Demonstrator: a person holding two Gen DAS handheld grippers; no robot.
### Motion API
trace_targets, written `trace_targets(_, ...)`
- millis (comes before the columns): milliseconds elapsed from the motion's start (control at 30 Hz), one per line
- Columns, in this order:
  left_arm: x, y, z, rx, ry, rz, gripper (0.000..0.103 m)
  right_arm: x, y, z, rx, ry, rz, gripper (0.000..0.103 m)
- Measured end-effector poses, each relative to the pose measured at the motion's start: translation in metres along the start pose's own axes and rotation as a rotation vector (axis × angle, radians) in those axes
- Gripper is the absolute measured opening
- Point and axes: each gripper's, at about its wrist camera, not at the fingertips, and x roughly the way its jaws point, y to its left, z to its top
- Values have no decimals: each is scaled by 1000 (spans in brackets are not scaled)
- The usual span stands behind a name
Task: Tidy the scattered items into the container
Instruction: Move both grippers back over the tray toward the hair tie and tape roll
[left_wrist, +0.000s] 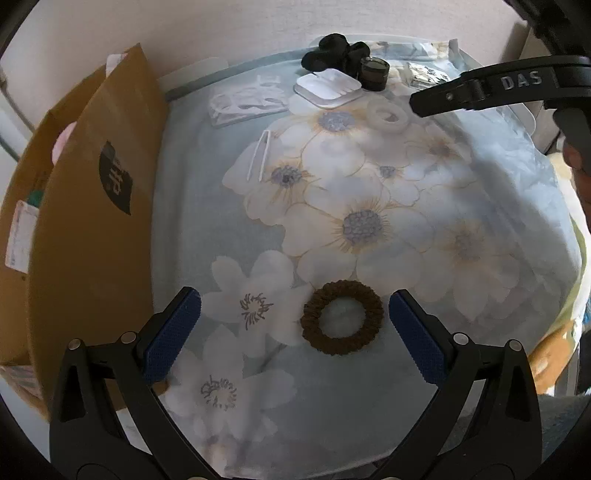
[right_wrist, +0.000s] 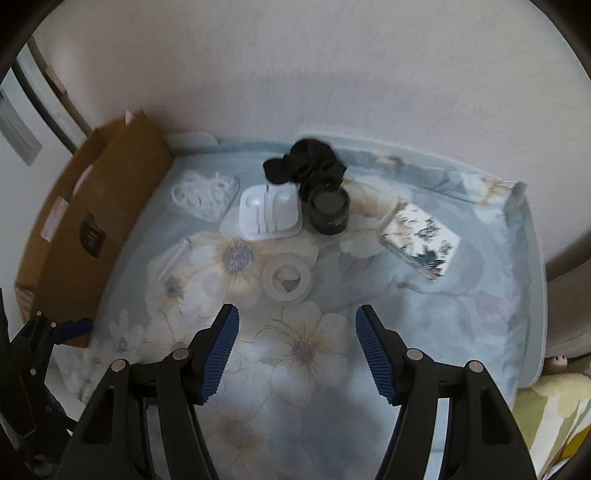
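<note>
My left gripper (left_wrist: 294, 308) gapes around ribbed brown scrunchie (left_wrist: 342, 318); right gripper (right_wrist: 296, 332) released, smooth white ring (right_wrist: 288, 277) at 12.

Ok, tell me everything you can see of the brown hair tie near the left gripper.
The brown hair tie is a closed ring of ribbed, knitted-looking fabric with an open centre. It lies flat on the floral cloth, alone, between the open blue pads of the left gripper, nearer one pad; neither touches it.

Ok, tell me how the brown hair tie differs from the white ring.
The brown hair tie is dark and ribbed; the white ring is pale and smooth. The hair tie lies between the left gripper's open fingers, while the white ring lies beyond the right gripper. Both lie flat on the floral cloth.
</note>
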Motion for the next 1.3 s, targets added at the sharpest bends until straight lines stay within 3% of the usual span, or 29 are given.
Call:
trace_targets(500, 14, -13, -6, 41, -36, 25, 102, 32, 0, 3, -84, 5, -12, 62)
trace_targets(833, 21, 0, -10, -24, -50, -64, 103, 44, 7, 7, -151, 0, -27, 61)
trace_targets(1300, 21, -2, -12, -39, -68, -68, 103, 41, 6, 5, -203, 3, -49, 59)
